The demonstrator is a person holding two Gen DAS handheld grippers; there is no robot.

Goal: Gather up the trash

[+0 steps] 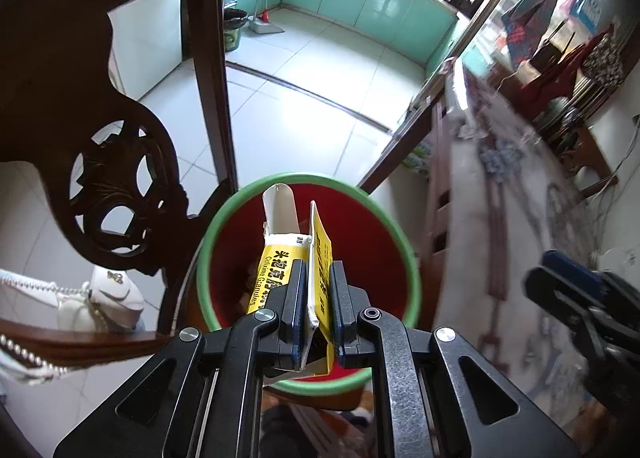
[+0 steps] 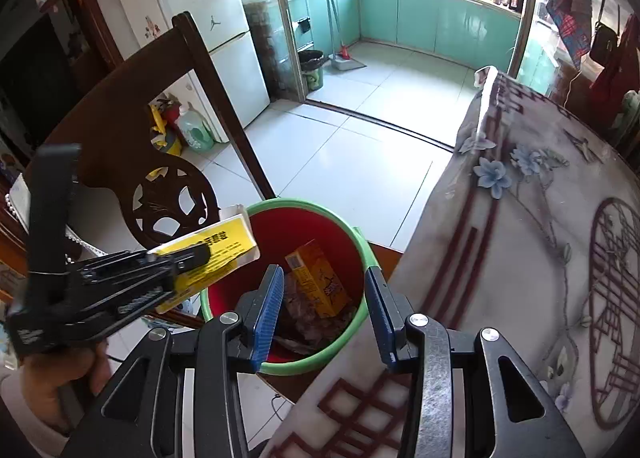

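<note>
Cardboard is filling the left tongs (image 1: pixel 316 298): they are gripping a flattened yellow medicine box (image 1: pixel 320 258), its torn white flap pointing up, and are holding it above the mouth of the red bin (image 1: pixel 360 226) with the green rim; the bin is standing on the floor just beside the edge of the desk (image 2: pixel 520 238), which is wearing a flowered cloth; a dark carved chair (image 1: pixel 120 178) is standing on the bin's other side. The right tongs (image 2: pixel 324 318) are gaping wide and gripping nothing, hanging over the bin near the desk edge; inside the bin an orange box (image 2: pixel 320 282) is lying on crumpled wrappers (image 2: pixel 308 322).
</note>
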